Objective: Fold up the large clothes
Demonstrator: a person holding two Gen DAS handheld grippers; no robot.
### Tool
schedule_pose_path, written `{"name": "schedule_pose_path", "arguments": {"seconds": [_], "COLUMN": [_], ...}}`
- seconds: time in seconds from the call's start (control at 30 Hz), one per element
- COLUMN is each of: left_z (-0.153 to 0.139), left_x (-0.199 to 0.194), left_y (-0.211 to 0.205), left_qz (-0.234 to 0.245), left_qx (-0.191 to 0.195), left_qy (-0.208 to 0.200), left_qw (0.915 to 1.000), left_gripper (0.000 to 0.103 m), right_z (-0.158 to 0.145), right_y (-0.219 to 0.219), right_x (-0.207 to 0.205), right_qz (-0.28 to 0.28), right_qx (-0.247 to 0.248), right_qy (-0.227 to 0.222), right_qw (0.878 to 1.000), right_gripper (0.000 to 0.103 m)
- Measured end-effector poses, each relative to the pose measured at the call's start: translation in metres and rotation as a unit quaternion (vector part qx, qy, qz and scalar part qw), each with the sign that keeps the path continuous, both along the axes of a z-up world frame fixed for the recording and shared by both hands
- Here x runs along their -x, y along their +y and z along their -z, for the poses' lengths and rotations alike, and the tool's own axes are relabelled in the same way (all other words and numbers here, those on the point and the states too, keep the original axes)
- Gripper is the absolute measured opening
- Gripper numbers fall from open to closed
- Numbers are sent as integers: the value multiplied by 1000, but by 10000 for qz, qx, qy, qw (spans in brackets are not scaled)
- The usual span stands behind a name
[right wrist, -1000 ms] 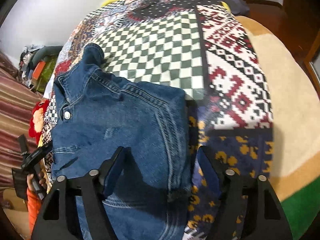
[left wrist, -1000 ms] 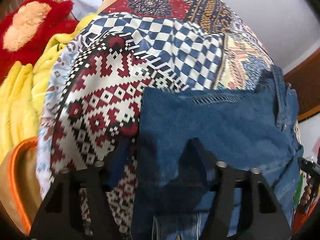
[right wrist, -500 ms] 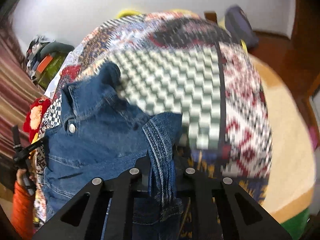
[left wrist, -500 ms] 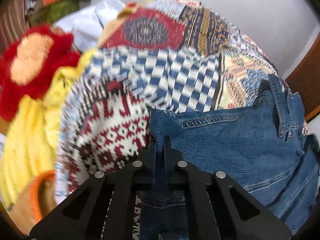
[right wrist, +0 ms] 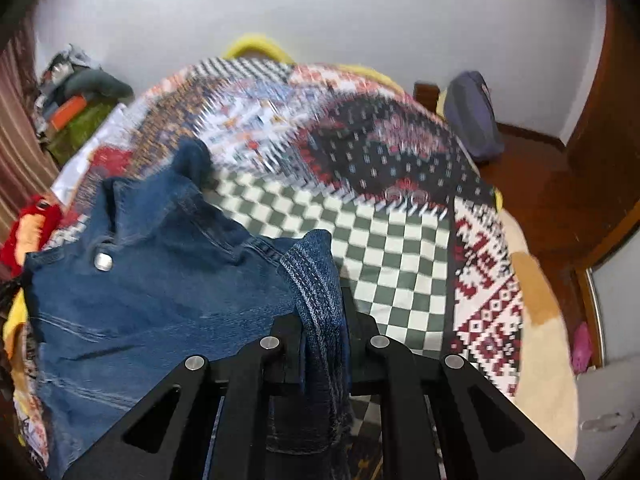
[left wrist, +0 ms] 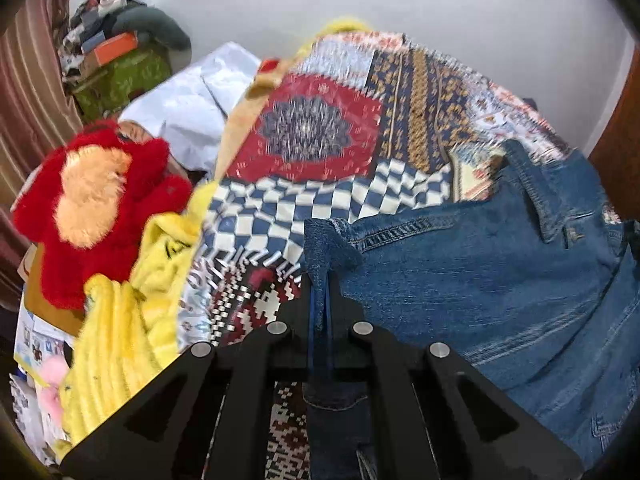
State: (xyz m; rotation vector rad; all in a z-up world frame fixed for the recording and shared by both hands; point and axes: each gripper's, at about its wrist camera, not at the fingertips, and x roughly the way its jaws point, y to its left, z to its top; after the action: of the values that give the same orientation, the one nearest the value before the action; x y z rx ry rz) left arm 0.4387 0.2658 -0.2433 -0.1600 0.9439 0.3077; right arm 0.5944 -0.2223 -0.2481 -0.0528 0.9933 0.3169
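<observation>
A denim jacket [left wrist: 500, 264] lay on a bed under a patchwork quilt [left wrist: 320, 140], its collar toward the far edge. The left tongs [left wrist: 320, 300] were pressed together, pinching one corner of the jacket's near edge. The right tongs [right wrist: 320, 312] pinched a bunched fold of denim at the other corner. A red plush toy [left wrist: 100, 200] and a yellow blanket [left wrist: 120, 340] lay at the bed's left edge.

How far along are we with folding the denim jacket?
Done: both grips made. Left gripper and right gripper are shut on opposite edges of the denim jacket. In hand: those edges lifted off the patchwork bedspread. Left: every fold; the jacket still lies spread open.
</observation>
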Motion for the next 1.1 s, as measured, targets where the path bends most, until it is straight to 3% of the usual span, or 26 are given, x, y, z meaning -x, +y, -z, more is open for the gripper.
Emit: {"name": "schedule_pose_path", "arguments": {"seconds": [0.1,0.27,0.3,0.33,0.4,0.5,0.57,0.73,1.1], "left_z": [21,40,41,41,42,40,38,25,-55], "left_x": [-7,-13,-13,-13,-13,-11,-10,-2,52], "left_y": [0,-3,-3,-1,4,10,10,-2,-65], "left_qz": [-4,17,8,-19,-80,-119,-125,14,672], "left_qx": [-135,-300,-295,-259,-79,151,121,-69,-384], "left_qy": [203,392,405,412,425,448,494,610,-49], "left_qw": [9997,9988,9987,9988,9990,9988,9986,9981,9970], "left_gripper": [4,7,8,9,9,12,18,22,63], "right_z": [23,49,49,49,50,50,46,16,-81], "right_y": [0,-3,-3,-2,-2,-9,-13,-16,-15], "right_x": [-5,-8,-8,-7,-6,-4,-2,12,93], "right_qz": [15,-4,20,57,137,43,12,33,-221], "right_qx": [195,502,633,818,1324,1281,1251,1304,548], "right_qy": [106,98,44,-18,-220,-189,-140,-222,-734], "right_qw": [9998,9987,9980,9966,9909,9916,9920,9912,9956], "right_gripper": [11,22,32,51,77,78,78,78,79]}}
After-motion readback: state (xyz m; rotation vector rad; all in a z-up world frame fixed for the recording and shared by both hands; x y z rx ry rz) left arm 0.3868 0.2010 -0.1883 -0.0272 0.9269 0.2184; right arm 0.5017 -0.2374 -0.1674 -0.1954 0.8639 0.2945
